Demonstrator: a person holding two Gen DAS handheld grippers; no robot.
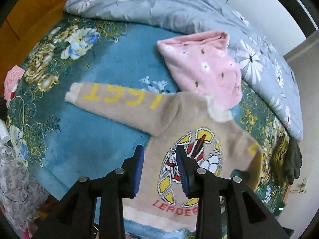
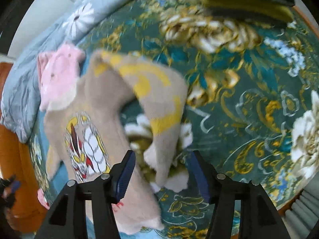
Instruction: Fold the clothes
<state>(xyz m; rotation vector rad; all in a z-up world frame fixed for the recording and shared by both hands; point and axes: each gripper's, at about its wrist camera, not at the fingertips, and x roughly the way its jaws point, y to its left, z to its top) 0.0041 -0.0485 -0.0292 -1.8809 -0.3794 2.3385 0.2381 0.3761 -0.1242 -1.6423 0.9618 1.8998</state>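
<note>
A beige fuzzy sweater (image 1: 179, 119) with yellow letters and a crest lies face up on the blue floral bedspread (image 1: 95, 139). Its one sleeve (image 1: 119, 99) stretches out to the left. My left gripper (image 1: 160, 151) is open above the sweater's crest, holding nothing. In the right wrist view the sweater (image 2: 93, 109) shows with its other sleeve (image 2: 161, 119) bent over, cuff (image 2: 159, 159) between my fingers. My right gripper (image 2: 162, 159) is open around that cuff, not closed on it.
A folded pink flowered garment (image 1: 205, 67) lies at the sweater's collar and also shows in the right wrist view (image 2: 57, 73). A grey flowered duvet (image 1: 179, 6) is heaped along the far side. A dark garment (image 1: 289, 159) hangs at the bed's right edge. Cables (image 1: 18, 119) lie at left.
</note>
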